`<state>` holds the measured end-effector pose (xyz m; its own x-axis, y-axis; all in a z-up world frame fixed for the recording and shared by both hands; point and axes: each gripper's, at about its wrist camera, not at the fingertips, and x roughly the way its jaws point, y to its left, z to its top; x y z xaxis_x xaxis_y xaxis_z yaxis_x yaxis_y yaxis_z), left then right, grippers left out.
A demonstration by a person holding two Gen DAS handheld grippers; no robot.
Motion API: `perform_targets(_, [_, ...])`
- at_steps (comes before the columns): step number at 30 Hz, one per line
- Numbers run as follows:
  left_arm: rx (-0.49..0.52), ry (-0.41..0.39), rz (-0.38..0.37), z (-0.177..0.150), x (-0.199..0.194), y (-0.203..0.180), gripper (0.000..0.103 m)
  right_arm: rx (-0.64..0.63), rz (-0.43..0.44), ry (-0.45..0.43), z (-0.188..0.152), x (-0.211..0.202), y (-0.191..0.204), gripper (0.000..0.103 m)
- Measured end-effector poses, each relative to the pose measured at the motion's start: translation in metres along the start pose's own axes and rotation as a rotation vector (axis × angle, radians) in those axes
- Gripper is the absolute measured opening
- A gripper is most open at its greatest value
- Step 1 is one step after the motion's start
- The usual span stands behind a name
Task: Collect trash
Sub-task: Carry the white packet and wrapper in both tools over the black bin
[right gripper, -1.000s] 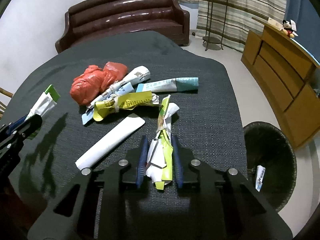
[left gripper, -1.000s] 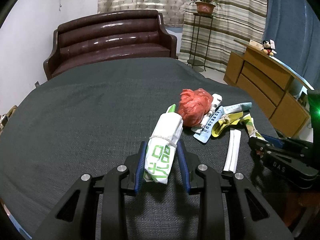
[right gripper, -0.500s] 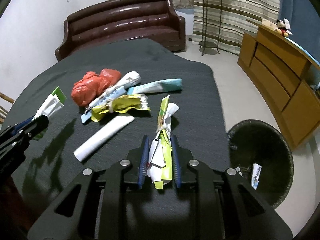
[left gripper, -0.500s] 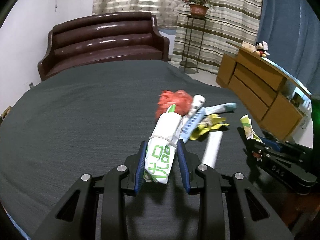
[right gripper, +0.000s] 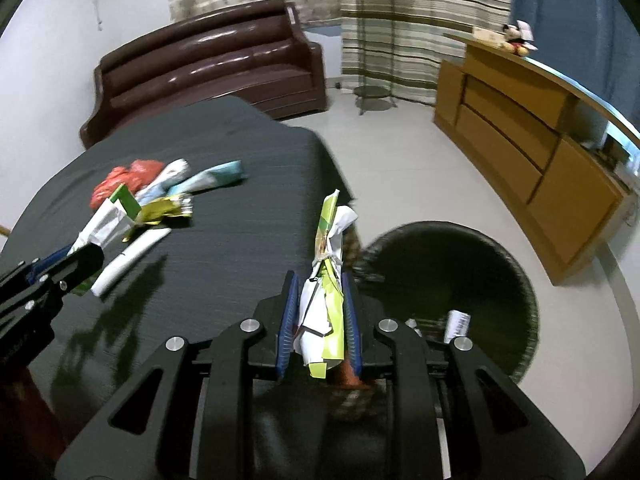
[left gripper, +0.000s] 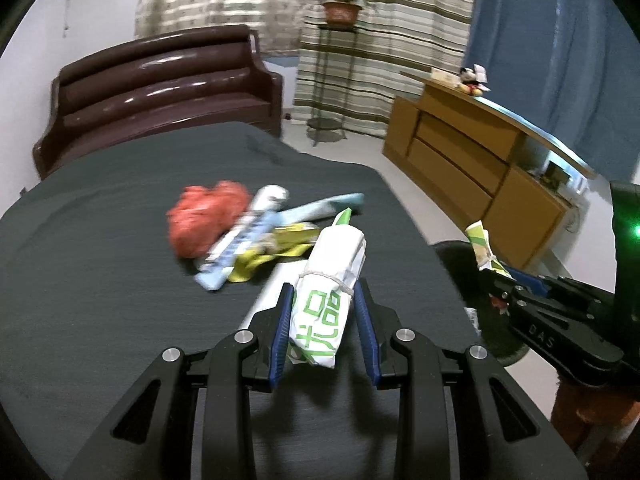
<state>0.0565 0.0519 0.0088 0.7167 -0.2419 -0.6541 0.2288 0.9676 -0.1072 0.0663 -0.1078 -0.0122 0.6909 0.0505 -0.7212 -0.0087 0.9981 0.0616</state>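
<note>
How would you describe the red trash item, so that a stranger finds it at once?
Look at the dark grey table in front of the brown sofa. A small pile of wrappers lies there, and the crumpled red plastic bag sits at its sofa-side end. It alone is red and lumpy; its neighbours are flat or rolled.

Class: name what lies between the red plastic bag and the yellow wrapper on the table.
Rolled white and blue packets lie between red bag and yellow wrapper, in the left wrist view.

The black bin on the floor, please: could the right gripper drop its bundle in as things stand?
Probably yes: the right gripper, shut on the paper bundle, already overhangs the table edge; the bin gapes beyond.
</note>
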Motion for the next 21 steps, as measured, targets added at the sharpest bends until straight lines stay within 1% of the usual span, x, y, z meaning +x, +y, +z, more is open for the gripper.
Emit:
perform_targets(6, [0.055,-0.007,-0.039,0.006,0.012,-0.038,0.031,0.037,-0.051,-0.006,-0.003,-0.005,-0.039,0.022])
perform_targets(13, [0.111,-0.003,-0.078,0.014,0.030,-0.080,0.031,0.083,-0.087,-0.020,-0.002,-0.008,-0.075,0.022])
perform_targets(21, [0.152,0.020,-0.110,0.022,0.056,-0.121,0.031,0.127,-0.112,-0.013,-0.003,-0.003,-0.105,0.022])
